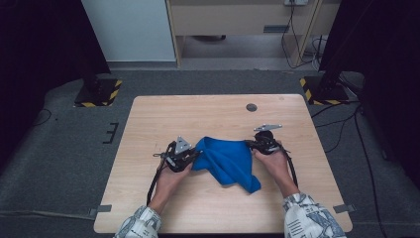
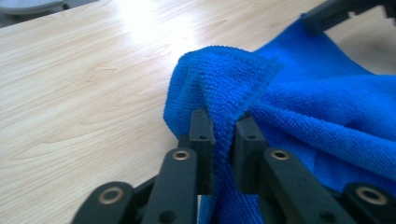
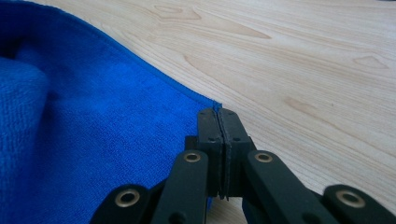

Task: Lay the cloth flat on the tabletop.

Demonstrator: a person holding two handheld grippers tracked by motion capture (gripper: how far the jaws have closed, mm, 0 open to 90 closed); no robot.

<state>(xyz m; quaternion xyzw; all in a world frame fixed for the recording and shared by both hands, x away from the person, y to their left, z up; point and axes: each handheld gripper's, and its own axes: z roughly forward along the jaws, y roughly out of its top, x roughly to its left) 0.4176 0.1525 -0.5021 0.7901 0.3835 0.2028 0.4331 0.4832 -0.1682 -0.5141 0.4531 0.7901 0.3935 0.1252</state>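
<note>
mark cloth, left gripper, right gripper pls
cloth (image 1: 229,163), high view, middle of the blue fabric
left gripper (image 2: 223,135), left gripper view, between the fingertips pinching a fold
right gripper (image 3: 219,123), right gripper view, between the fingertips shut on the hem

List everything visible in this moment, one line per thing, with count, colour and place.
cloth: one, blue, crumpled at the table's middle, held at both ends
table: one, light wood, centre of the high view
round cap: one, dark grey, set in the tabletop near its far right
striped stand bases: two, black with yellow stripes, on the floor off the far corners
cabinet: one, pale wood, against the back wall
tape strips: two, grey, at the table's near corners
left gripper: one, black, jaws pinched on a bunched fold of the cloth
right gripper: one, black, jaws clamped on the cloth's edge
sleeves: two, white patterned, at the bottom edge
</note>
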